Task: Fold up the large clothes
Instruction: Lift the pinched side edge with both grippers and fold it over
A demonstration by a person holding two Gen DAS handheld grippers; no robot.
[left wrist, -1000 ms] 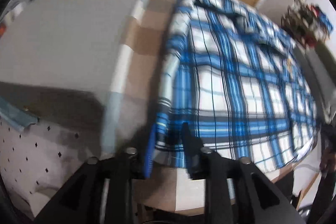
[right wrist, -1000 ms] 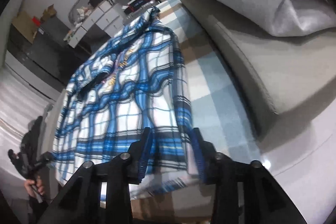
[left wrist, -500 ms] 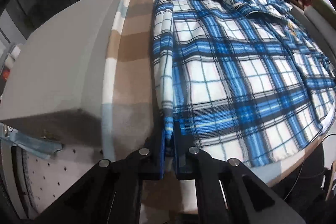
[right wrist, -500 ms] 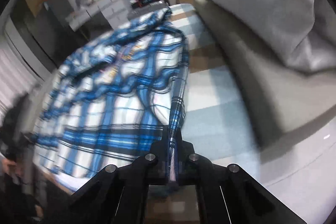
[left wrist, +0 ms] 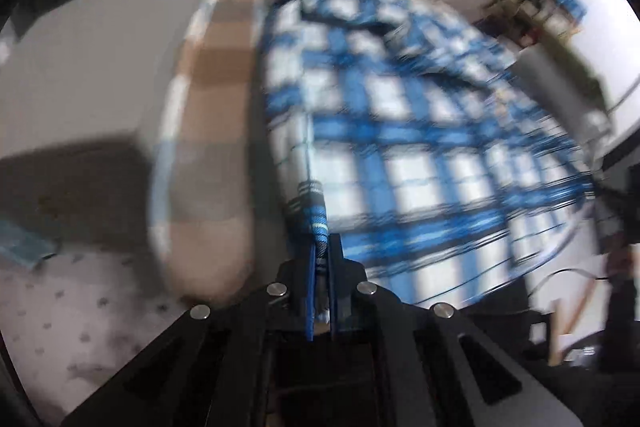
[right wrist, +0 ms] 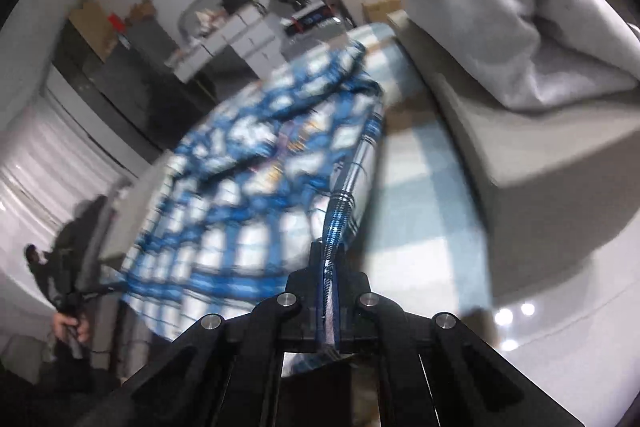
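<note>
A large blue-and-white plaid shirt (left wrist: 408,131) lies spread on a checked blanket over a bed. My left gripper (left wrist: 321,247) is shut on the shirt's near hem corner at its left edge, and the cloth rises in a ridge from the jaws. In the right wrist view the same shirt (right wrist: 248,187) spreads to the left. My right gripper (right wrist: 329,255) is shut on the hem corner at the shirt's right edge, and that edge is lifted taut. Both views are motion-blurred.
The tan and pale blue checked blanket (left wrist: 216,75) covers the bed. A grey cushion block (right wrist: 532,163) with a pale grey pillow (right wrist: 516,27) borders the right side. Drawers (right wrist: 232,31) and clutter stand behind. A person's hand with the other gripper (right wrist: 68,323) shows at far left.
Both grippers went from open around the hem to shut on it. They are now lifting the hem corners off the bed, and both views swing and blur.
</note>
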